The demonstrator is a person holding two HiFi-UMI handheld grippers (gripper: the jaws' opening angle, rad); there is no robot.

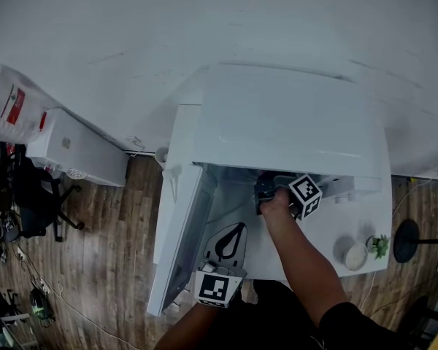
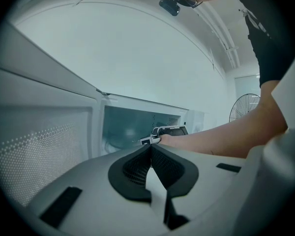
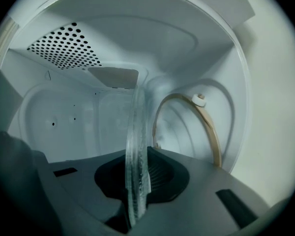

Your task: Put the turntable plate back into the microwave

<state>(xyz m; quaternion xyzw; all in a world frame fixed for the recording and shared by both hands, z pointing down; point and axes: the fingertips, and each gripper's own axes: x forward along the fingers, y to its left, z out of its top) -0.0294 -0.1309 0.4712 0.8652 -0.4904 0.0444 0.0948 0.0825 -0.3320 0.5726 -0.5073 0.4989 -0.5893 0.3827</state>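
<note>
**Head view.** Microwave [image 1: 277, 122] sits on a white worktop [image 1: 328, 228]. Its door [image 1: 179, 246] is swung open toward 7 o'clock. Right tool [image 1: 266, 188] reaches into the cavity mouth near picture centre. The plate cannot be made out clearly from here. Left tool [image 1: 236, 230] hangs outside the cavity, at 7 o'clock of the right tool and just beside the door's inner face. A small bowl [image 1: 355, 255] and a plant [image 1: 379, 246] stand at 4 o'clock on the worktop.

**Left gripper view.** Left tool [image 2: 151, 147] has its jaws pressed together with nothing between them. The cavity lies at 12 o'clock of the tips. The right tool and a forearm [image 2: 221, 139] come in from 3 o'clock. The door's dotted screen is at 9 o'clock. No plate shows here.

**Right gripper view.**
- **Plate:** Plate [image 3: 136, 117] is clear glass, seen edge-on. It rises from the right tool [image 3: 138, 152] toward 12 o'clock and is inside the cavity.
- **Jaws:** They are closed on the plate's rim, one pad on each face, standing apart only by the glass's thickness.
- **Ring:** Ring [image 3: 209, 127], with a white wheel, lies at 3 o'clock of the plate against the cavity surface on that side. A gap shows between plate and ring.
- **Panel:** Perforated panel [image 3: 64, 48] is at 10 o'clock.
</note>
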